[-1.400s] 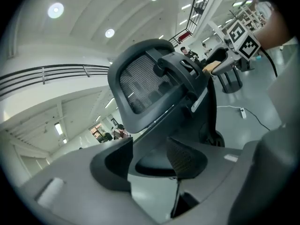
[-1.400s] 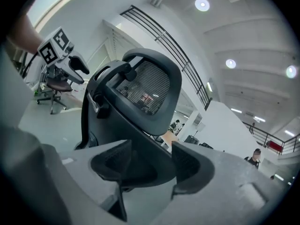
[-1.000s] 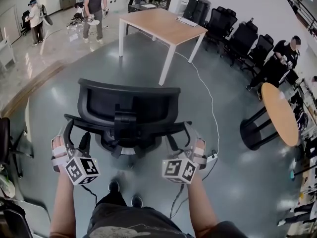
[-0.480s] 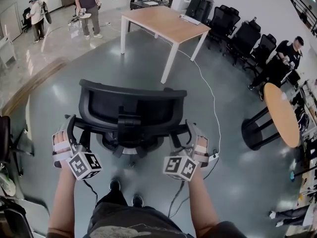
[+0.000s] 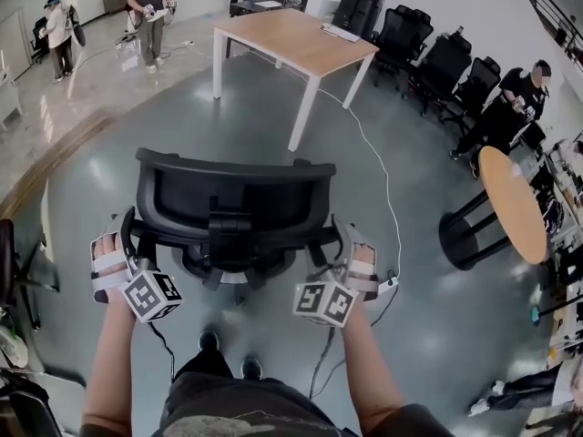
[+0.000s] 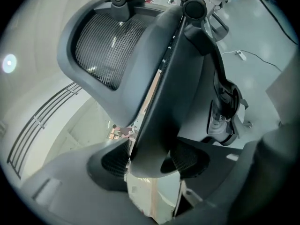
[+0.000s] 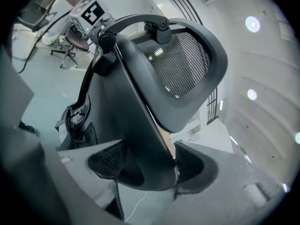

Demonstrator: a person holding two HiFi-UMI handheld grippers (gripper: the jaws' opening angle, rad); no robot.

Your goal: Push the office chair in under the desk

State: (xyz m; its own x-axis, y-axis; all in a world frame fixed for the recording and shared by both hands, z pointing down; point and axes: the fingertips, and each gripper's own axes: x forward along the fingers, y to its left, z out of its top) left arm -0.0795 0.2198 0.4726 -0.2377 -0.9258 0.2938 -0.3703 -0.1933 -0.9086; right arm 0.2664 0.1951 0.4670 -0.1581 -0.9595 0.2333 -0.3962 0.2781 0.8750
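Note:
The black mesh-backed office chair (image 5: 232, 194) stands on the grey floor right in front of me, its back toward me. The wooden desk (image 5: 291, 39) with white legs is farther ahead, apart from the chair. My left gripper (image 5: 137, 239) straddles the chair's left armrest (image 6: 161, 93). Its jaws are closing, and a thin sliver of light still shows beside one pad (image 6: 112, 165). My right gripper (image 5: 335, 244) is shut on the right armrest (image 7: 136, 107), which fills the space between its jaws. The chair's base and wheels are mostly hidden under the seat.
A white cable runs over the floor to a power strip (image 5: 390, 287) by the chair's right side. A round wooden table (image 5: 515, 208) stands at the right, with black chairs (image 5: 437, 62) and a seated person (image 5: 510, 107) behind it. Two people stand far left. Another chair (image 5: 9, 271) is at the left edge.
The chair and both grippers have shifted slightly left and toward the desk. In the background, the person in dark clothes has walked farther away. Both grippers stay at the armrests.

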